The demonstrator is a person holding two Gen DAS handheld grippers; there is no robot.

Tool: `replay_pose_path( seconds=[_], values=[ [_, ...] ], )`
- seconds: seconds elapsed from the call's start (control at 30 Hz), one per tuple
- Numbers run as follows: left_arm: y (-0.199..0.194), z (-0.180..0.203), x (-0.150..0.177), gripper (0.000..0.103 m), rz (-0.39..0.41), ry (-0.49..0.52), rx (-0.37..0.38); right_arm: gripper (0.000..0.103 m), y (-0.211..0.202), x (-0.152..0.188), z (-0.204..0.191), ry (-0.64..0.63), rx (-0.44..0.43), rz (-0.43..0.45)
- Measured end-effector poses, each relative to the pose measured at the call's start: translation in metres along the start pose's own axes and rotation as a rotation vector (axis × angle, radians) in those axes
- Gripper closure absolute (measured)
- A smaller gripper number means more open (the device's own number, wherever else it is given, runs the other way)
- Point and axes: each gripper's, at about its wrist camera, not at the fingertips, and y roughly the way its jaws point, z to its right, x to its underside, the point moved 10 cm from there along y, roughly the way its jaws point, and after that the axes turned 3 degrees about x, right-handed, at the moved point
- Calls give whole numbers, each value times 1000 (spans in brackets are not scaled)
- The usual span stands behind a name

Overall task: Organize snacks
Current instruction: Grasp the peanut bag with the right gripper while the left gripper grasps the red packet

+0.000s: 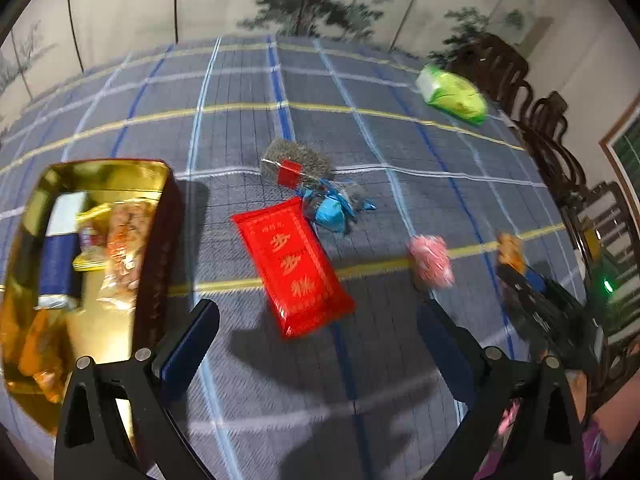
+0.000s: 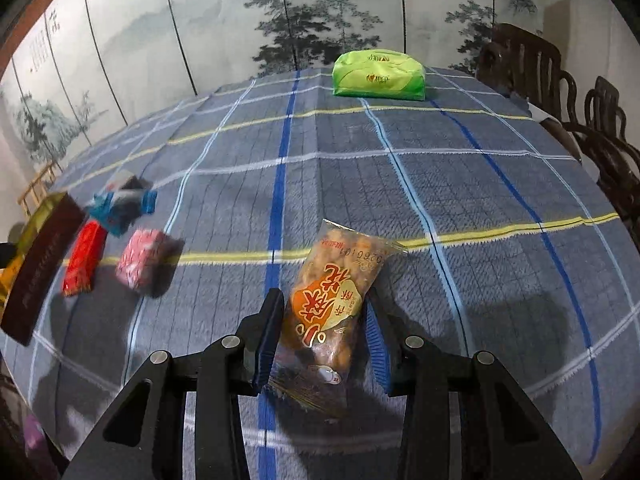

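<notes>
Looking along the left gripper (image 1: 318, 344), jaws spread wide with nothing between them, only this view shows into the gold tin (image 1: 38, 208): a blue-and-white packet (image 1: 60, 256) and orange-printed snack bags (image 1: 126, 248) lie inside. A red packet (image 1: 294, 266) lies on the plaid cloth (image 1: 400, 140) just beside it.

From the right wrist, the right gripper (image 2: 325, 320) is clamped on a peanut bag (image 2: 336, 280); a green tissue pack (image 2: 379, 74) sits far back.

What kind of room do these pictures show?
Probably a home dining room: a table under a blue checked tablecloth, dark carved wooden chairs, and a painted landscape folding screen behind.
</notes>
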Motion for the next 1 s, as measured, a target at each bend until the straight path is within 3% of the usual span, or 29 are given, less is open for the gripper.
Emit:
replay_pose_path(
  seconds=[0.1,0.2,0.47,0.53,0.6,0.77,1.0],
  values=[
    [20,-8,-4,11,-34,-58,-18,62,2,-3,-1,14,-26,12],
    [34,-14,-4,28,-63,-101,-40,63,1,-3,-2,19,-51,18],
    [61,-16,-6,39,-99,-86,-131,64,0,-1,-8,13,-102,24],
    [60,-17,-8,54,-73,-70,-158,64,0,-1,-7,20,-107,23],
    [58,-19,-9,61,-56,-68,-143,64,0,-1,-7,18,-104,23],
    [49,-20,1,64,-53,-83,-103,64,0,-1,-7,11,-89,25],
    [9,3,32,64,8,-29,-47,64,1,-1,-8,5,-78,28]
  ],
)
